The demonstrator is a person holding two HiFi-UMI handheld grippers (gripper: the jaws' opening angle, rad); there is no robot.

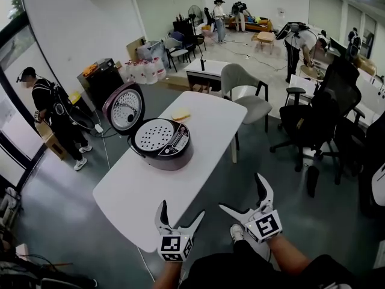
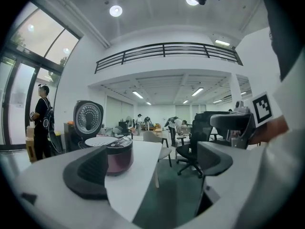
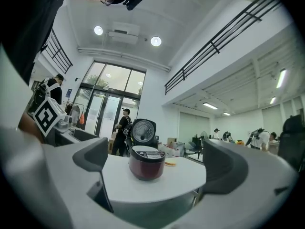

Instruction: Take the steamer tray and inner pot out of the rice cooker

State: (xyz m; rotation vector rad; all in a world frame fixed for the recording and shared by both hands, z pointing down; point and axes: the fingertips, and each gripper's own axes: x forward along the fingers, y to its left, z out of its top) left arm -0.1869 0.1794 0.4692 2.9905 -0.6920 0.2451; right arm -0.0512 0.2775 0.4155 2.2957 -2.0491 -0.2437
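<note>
The left gripper held its jaws wide apart, empty. The open rice cooker sat on the counter ahead.

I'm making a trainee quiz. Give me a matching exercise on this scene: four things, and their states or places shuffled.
1. cooker lid
2. steamer tray
3. yellow block
4. left gripper

A. fingers apart, empty
B. swung up, open
C. on the table, beyond the rice cooker
D. seated in the cooker's top

Pairs: 1-B, 2-D, 3-C, 4-A
</note>
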